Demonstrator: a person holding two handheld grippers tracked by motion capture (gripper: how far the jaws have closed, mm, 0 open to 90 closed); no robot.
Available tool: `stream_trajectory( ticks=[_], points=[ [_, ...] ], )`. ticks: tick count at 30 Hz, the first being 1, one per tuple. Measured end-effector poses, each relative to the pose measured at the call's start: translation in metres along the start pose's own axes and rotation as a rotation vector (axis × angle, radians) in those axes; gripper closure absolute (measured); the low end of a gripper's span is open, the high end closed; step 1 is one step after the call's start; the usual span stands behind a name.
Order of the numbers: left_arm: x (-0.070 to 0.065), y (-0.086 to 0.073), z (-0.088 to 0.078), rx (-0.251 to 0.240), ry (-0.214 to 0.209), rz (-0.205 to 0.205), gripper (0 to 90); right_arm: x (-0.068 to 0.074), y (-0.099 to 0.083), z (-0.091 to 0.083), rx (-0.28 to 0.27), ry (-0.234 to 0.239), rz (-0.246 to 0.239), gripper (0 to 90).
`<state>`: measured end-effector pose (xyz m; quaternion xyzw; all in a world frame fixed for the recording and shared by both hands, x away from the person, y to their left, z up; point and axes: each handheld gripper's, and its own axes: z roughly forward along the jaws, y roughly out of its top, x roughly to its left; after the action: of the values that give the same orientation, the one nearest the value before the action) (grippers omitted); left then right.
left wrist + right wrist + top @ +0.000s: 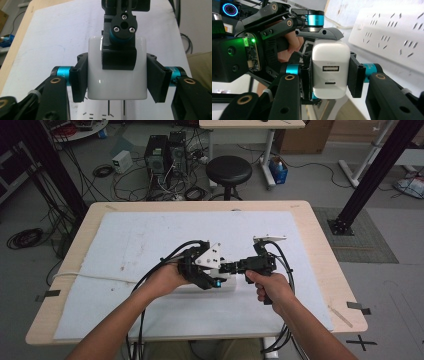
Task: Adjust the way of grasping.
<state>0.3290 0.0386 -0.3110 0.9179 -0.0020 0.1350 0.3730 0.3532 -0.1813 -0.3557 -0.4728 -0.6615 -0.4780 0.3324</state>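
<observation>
A white USB charger (329, 72) is held between both grippers over the middle of the table. My left gripper (117, 75) is shut on its two sides, and the prongs (109, 107) point down at a white power strip (100, 116). My right gripper (330, 75) is shut on the charger from the opposite side, with the USB ports (331, 68) facing its camera. One of its jaws crosses the charger's face in the left gripper view. In the high view the left gripper (223, 272) and right gripper (230, 267) meet tip to tip. The power strip (392, 37) lies just beyond them.
A white mat (150, 235) covers the wooden table (320, 250). The strip's white cord (90, 276) runs off to the left edge. Past the far edge stand a black stool (229, 170), computer towers (165, 152) and loose floor cables (25, 237).
</observation>
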Motion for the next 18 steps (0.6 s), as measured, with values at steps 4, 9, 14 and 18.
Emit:
stream_trajectory(
  ticks=[4,9,14,18],
  points=[
    [0.004,-0.005,0.0,0.028,0.004,-0.05,26.9,0.0,-0.001,-0.007,-0.031,-0.072,-0.068,62.2],
    [0.013,-0.021,-0.007,0.062,-0.017,-0.147,20.2,0.002,-0.002,-0.023,-0.089,-0.155,-0.18,62.2],
    [0.021,-0.041,-0.019,0.125,-0.024,-0.237,20.2,0.013,-0.002,-0.034,-0.067,-0.323,-0.402,62.2],
    [0.029,-0.056,-0.035,0.185,-0.016,-0.292,20.2,0.023,0.002,-0.043,-0.029,-0.471,-0.563,62.1]
  ],
)
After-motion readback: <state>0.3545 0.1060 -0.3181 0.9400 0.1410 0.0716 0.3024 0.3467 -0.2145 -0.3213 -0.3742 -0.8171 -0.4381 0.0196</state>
